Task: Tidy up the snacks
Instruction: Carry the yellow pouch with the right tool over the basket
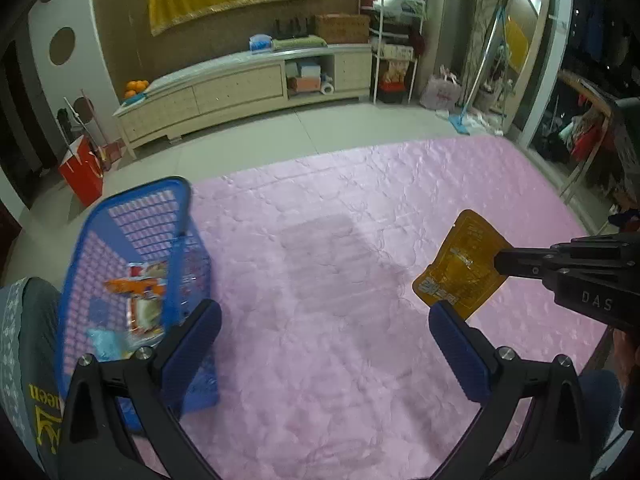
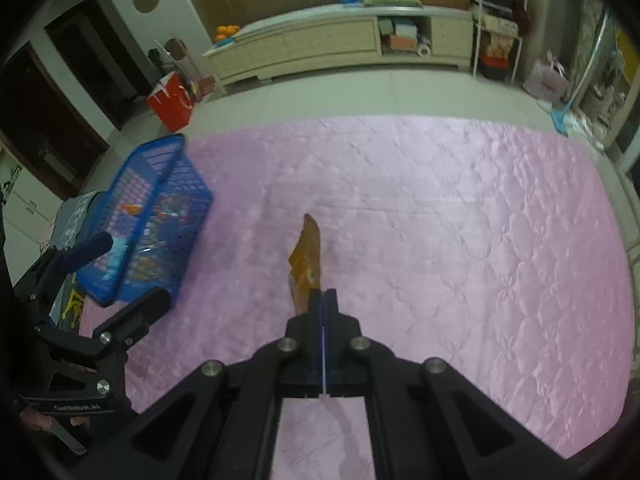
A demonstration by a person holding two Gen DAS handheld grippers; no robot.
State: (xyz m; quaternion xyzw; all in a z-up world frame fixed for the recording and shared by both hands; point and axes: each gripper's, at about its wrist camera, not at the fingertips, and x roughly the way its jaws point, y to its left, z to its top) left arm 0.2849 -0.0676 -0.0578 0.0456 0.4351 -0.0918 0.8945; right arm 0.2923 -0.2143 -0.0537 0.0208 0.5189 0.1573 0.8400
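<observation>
1. While hanging over the pink quilted mat [image 1: 340, 240], sits at the far left: blue mesh basket [image 1: 132, 264], tilted in the left wrist view, resting at the mat's left edge beside a patterned grey cushion [image 1: 24, 332]
2. Holds several snack packets [image 1: 140, 292], one with an orange band, one pale blue; too blurred to name further
3. Just right of the basket: left gripper [image 1: 324, 344], claw spread wide, blue pads [image 1: 192, 348] far apart, nothing between them, only bare mat below
4. Seen again from the right wrist view as left gripper [image 2: 120, 272] near the basket's [image 2: 152, 220] near corner, fingers apart, clear of its wall
5. Middle of the mat: bare, with a faint darker rectangular patch [image 1: 320, 248]
6. Further right: orange snack packet [image 1: 460, 264], flat, glossy, lifted above the mat, tilted with one corner up
7. Pinched at its right edge by the right gripper [image 1: 500, 260], claw fully closed on it, black body reaching in from the right edge
8. From the right wrist view: right gripper [image 2: 324, 296] with fingers pressed together, orange snack packet [image 2: 308, 256] edge-on, sticking forward from the tips, well apart from the basket
9. Beyond the mat: tiled floor, long cream cabinet [image 1: 248, 84] along the wall, red bag [image 1: 82, 172] at its left end
</observation>
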